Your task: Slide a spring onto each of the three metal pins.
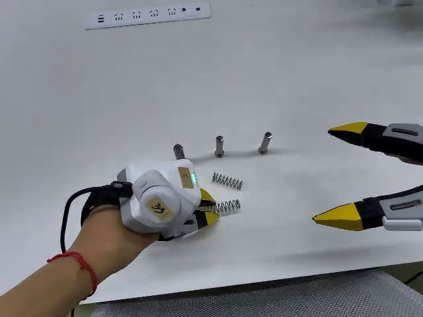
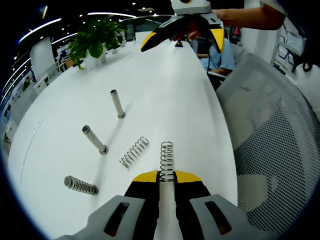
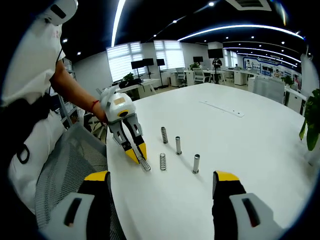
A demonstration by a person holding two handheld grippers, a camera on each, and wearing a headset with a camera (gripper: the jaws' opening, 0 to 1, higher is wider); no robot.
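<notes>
One spring [image 1: 228,207] clamped, left gripper [image 1: 210,207] (near table edge [image 1: 264,281])

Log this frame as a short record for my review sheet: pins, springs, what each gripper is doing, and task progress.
surface: white table, power strip at its far side
first pin: upright, spring already on it
middle pin: upright, bare
end pin: upright, bare
loose spring: lying on the table in front of the pins
left gripper: shut on held spring
right gripper: open, holding nothing, off to the side
progress: one of three pins fitted
</notes>
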